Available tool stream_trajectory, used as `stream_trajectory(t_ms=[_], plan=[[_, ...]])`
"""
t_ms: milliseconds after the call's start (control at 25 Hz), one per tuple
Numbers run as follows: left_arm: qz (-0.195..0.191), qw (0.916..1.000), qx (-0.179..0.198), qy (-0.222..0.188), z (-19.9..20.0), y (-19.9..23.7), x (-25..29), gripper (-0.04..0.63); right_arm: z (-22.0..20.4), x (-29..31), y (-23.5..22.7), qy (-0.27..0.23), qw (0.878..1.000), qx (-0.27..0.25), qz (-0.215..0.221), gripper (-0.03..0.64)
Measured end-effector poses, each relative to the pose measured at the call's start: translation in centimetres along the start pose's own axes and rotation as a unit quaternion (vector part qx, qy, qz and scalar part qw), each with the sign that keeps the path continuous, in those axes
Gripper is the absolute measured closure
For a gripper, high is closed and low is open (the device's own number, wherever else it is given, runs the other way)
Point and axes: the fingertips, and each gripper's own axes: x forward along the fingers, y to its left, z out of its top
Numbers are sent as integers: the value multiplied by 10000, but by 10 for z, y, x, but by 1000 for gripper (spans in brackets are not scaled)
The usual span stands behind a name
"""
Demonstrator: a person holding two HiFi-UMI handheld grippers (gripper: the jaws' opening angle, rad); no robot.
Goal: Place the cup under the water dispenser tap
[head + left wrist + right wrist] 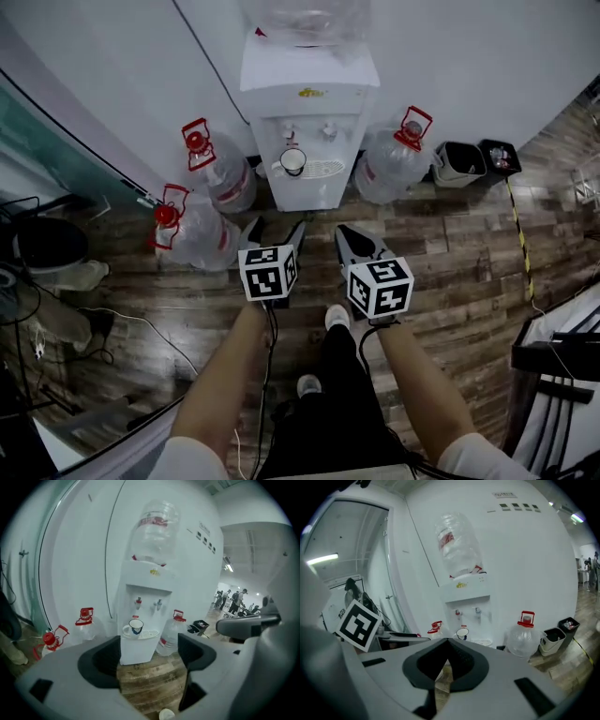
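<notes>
1. The person's bare forearms reach forward over dark trousers, and one white shoe [337, 317] shows on the wooden floor [450, 253] between the arms.
2. The left tongs [275, 228] stand wide apart and hold nothing; in the left gripper view [149, 656] only floor planks show between the jaws.
3. The right tongs [352, 234] are pressed together with nothing held; the right gripper view [446, 641] shows the two dark pads meeting at their tips.
4. Both tongs hang above the floor, well short of the water dispenser [309, 94], and point toward it.
5. Two jugs with red handles [222, 169] stand on the floor left of the dispenser, and a third jug [394, 159] stands just beside its right side.
6. The cup [293, 161], white with a dark rim, stands upright on the left end of the drip tray [323, 170], below the red tap [138, 603], apart from both tongs.
7. Two small bins [459, 161] stand against the white wall, right of the third jug.
</notes>
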Motion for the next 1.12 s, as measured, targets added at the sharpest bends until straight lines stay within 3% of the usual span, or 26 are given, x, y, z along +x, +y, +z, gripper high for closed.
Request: stream_trajectory(t_ms=[280, 440, 640, 840, 1120], plan=[[-242, 9996, 143, -104, 20, -31, -144, 192, 46, -101, 71, -238, 9996, -148, -39, 597], [-297, 9982, 493, -153, 37, -55, -211, 244, 72, -156, 102, -371, 9993, -76, -50, 597], [-406, 9968, 611, -310, 54, -94, -282, 289, 94, -214, 127, -477, 9988, -73, -39, 597], [-499, 9950, 824, -274, 52, -132, -336, 376, 98, -269, 152, -515, 9981, -325, -4, 597], [-453, 9959, 665, -405, 37, -184, -407, 461, 80, -361, 162, -631, 9972, -390, 55, 597]])
